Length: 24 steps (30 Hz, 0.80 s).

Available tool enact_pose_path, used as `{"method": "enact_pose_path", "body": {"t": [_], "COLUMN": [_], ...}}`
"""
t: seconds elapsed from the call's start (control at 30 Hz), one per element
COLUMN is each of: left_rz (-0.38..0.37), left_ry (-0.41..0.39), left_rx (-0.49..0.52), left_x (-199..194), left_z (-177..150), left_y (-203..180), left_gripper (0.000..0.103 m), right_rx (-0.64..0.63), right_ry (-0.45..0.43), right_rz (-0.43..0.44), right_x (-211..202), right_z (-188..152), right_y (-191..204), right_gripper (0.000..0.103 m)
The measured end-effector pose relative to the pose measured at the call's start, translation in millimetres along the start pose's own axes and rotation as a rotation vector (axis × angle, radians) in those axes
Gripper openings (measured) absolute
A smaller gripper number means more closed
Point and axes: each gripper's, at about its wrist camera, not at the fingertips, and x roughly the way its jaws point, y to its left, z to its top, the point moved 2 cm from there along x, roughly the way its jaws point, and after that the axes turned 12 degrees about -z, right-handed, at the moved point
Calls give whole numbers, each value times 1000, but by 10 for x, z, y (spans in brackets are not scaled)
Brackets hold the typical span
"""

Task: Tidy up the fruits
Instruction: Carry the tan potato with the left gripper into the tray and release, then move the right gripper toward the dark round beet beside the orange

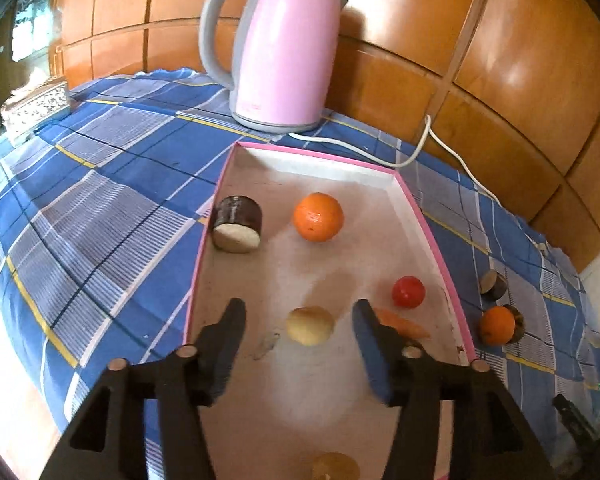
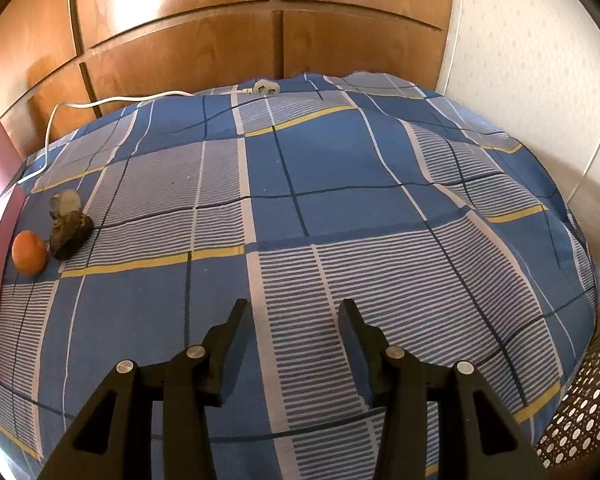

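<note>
The pink-rimmed box (image 1: 416, 216) holds an orange (image 1: 318, 217), a tomato (image 1: 408, 291), a carrot (image 1: 404, 325), a dark cut slice (image 1: 237, 224) and a pale potato (image 1: 310, 325), which lies between the parted, empty jaws of the left gripper (image 1: 300, 320). Only the left view shows the pink kettle (image 1: 280, 44) behind the box. The right view shows the right gripper (image 2: 294, 312) partly open over bare checked cloth (image 2: 340, 160) (nothing between its jaws), with a second orange (image 2: 29, 252) and two dark pieces (image 2: 70, 230) outside the box.
</note>
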Motion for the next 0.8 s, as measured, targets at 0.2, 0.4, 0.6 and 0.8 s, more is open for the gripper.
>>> {"method": "enact_pose_path", "body": {"t": [0.2, 0.4, 0.6, 0.8], "left_rz": [68, 150, 180, 199], "left_ry": [-11, -91, -144, -153], "left_rx": [-15, 5, 38, 85], "left_x": [-160, -368, -509, -546], "left_z": [-60, -118, -146, -183], "left_y": [48, 2, -98, -191], "left_gripper": [94, 98, 103, 103], "right_rx": [-10, -19, 7, 22], "right_ry": [2, -1, 4, 3], "right_rz": [-6, -17, -30, -29], "right_x": [-7, -13, 14, 22], "right_z": [-4, -10, -31, -45], "right_y": [18, 34, -8, -41], "right_gripper": [46, 46, 72, 76]}}
